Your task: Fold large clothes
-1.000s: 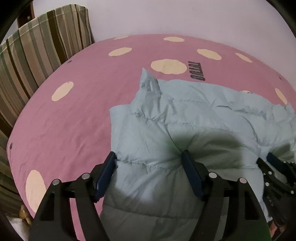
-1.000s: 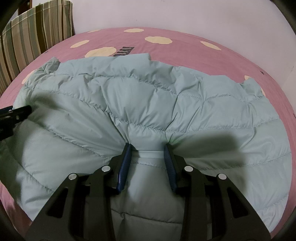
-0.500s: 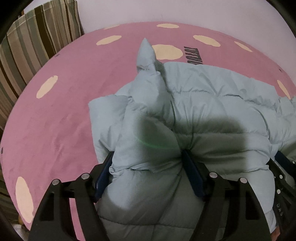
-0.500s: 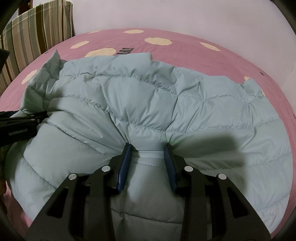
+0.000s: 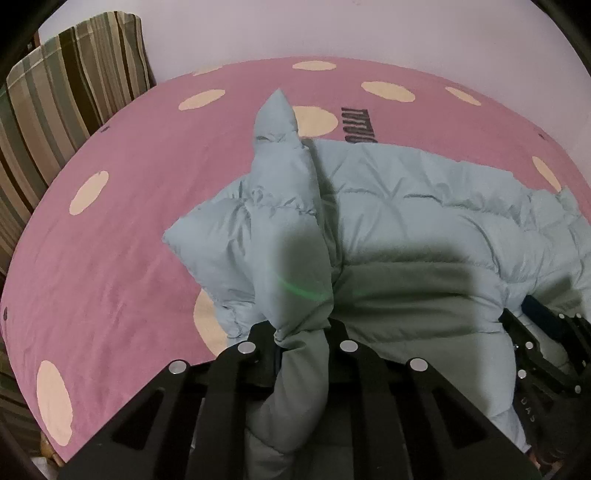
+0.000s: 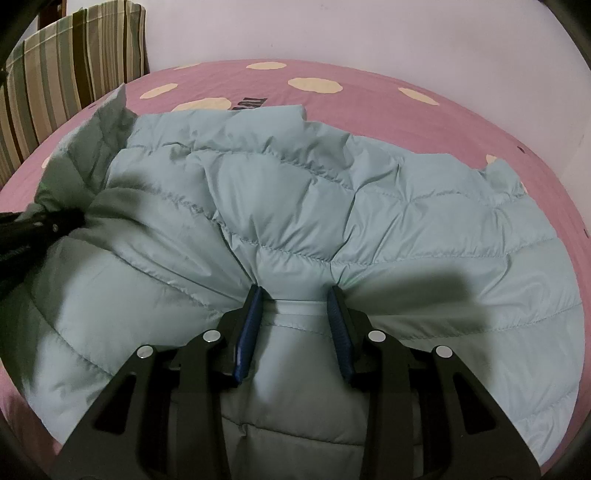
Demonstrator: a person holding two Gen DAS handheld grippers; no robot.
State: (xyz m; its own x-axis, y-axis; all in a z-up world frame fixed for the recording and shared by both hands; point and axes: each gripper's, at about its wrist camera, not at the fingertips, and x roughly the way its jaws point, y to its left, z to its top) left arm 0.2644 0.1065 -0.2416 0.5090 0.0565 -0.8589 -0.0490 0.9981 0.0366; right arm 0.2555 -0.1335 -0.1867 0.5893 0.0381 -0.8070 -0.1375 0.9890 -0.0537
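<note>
The left gripper's (image 5: 303, 332) fingers are clamped on a bunched fold of a pale blue puffer jacket (image 5: 406, 221), pinching the padding into a tight twist between them. From that pinch a sleeve (image 5: 284, 177) rises to a point above the rest of the garment. The right gripper's (image 6: 295, 295) blue-padded fingers (image 6: 249, 328) stand a little apart with a strip of the jacket's (image 6: 332, 199) hem between them, the fabric puckering at each pad; whether they are squeezing it cannot be told. In the right wrist view, the left gripper (image 6: 55, 221) shows at the left edge, gripping the raised fold. The jacket lies spread across a pink bed sheet (image 5: 129, 240) with cream spots. A striped cushion (image 5: 66, 88) stands at the bed's far left corner against a pale wall (image 6: 332, 33).
</note>
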